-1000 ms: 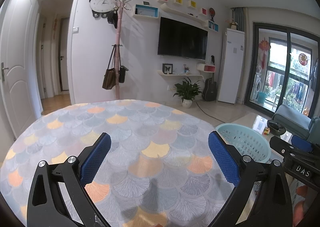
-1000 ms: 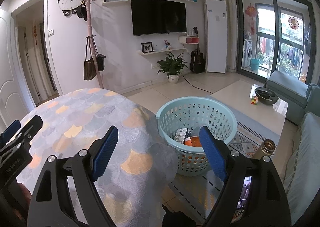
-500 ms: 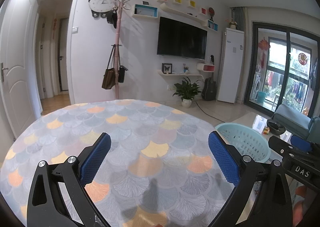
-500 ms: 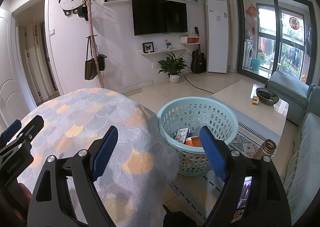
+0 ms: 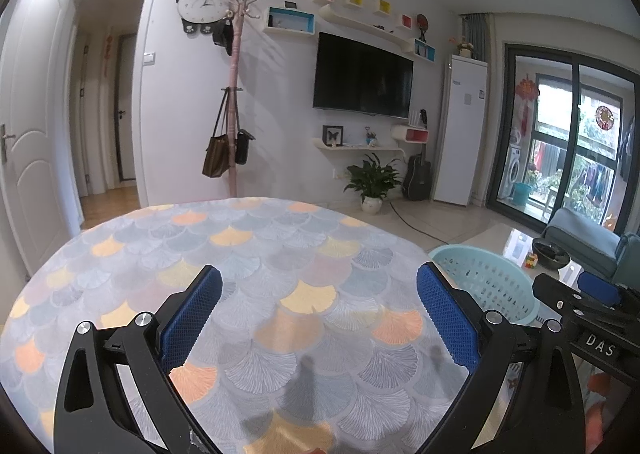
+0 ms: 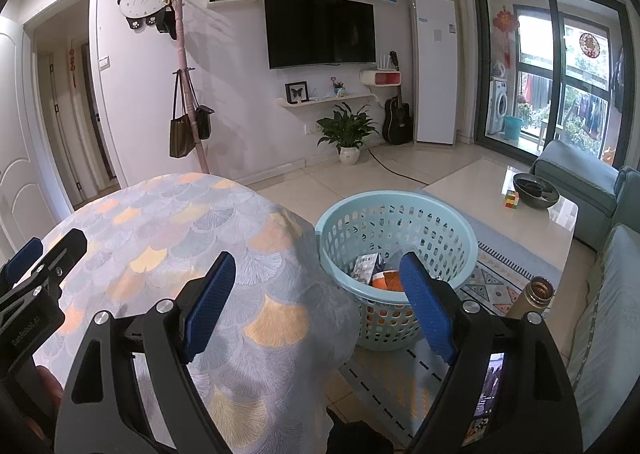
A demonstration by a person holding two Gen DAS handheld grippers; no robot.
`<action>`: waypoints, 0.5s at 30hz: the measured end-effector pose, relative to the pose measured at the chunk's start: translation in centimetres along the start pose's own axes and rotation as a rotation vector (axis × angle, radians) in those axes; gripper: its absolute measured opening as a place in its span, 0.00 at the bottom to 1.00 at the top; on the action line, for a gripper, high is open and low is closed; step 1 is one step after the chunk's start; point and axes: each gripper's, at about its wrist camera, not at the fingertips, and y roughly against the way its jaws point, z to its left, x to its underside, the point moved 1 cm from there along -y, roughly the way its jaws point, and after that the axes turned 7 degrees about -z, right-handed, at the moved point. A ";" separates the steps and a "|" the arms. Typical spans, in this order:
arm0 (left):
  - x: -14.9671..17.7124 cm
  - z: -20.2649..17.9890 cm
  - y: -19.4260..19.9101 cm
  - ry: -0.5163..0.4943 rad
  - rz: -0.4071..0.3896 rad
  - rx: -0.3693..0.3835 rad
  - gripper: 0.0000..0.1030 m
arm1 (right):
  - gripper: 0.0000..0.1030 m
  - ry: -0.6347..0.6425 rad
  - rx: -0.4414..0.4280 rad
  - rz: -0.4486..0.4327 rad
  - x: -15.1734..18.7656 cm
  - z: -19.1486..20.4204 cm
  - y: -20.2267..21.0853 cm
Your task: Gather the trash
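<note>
Living-room surface [image 5: 280, 274] under its scale-patterned cloth: no trash showing; trash [image 6: 376, 272] already lies in the pale blue basket [image 6: 440, 213] on the floor off its right edge; left hand-held gripper [image 5: 318, 296] and right hand-held gripper [image 6: 316, 286] spread, empty; collection apparently complete.

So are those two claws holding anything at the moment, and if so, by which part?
Nothing is held. The left claw and the right claw both stand wide open with only the table and the basket showing between their pads.
</note>
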 end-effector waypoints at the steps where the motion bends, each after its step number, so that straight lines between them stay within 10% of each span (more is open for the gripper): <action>1: 0.0 0.0 0.0 -0.001 0.001 -0.001 0.92 | 0.78 0.000 0.000 0.000 0.0 0.0 0.0; 15: 0.4 0.4 -0.3 -0.006 0.017 -0.024 0.92 | 0.78 -0.010 0.004 0.012 0.1 -0.3 -0.1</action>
